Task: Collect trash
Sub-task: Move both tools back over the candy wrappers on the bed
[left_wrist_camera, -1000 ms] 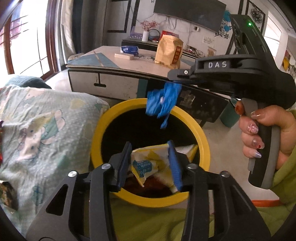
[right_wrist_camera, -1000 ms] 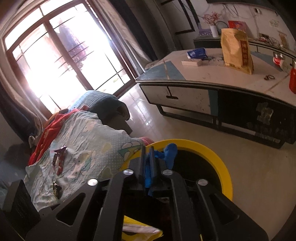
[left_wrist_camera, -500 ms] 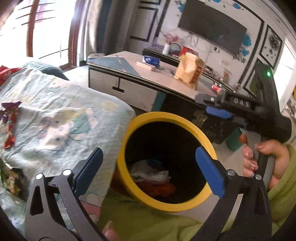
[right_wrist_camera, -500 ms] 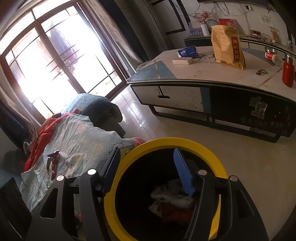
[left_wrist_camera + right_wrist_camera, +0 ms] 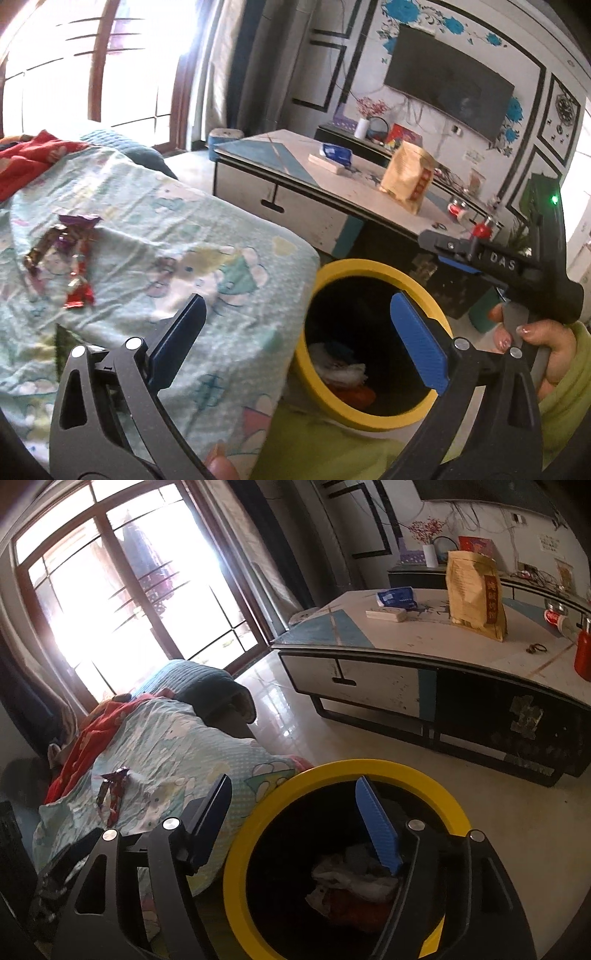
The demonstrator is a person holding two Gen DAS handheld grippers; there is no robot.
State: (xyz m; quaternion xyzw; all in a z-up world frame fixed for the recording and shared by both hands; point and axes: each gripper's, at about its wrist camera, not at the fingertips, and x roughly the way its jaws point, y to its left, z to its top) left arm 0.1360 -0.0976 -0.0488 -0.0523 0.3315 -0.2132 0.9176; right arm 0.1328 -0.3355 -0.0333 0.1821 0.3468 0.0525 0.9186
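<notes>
Left wrist view: crumpled trash [image 5: 341, 369] lies inside the yellow-rimmed bin [image 5: 369, 267] beside the cartoon-print blanket [image 5: 177, 229], where candy wrappers [image 5: 68, 254] rest. Left gripper [image 5: 295, 339] and right gripper [image 5: 295, 825] both gape wide, holding nothing.

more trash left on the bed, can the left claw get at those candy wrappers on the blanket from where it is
Probably yes. The left claw is open and empty, and the candy wrappers lie exposed on top of the blanket with nothing covering them. They sit off to its left, so it would need to swing away from the yellow bin.
</notes>
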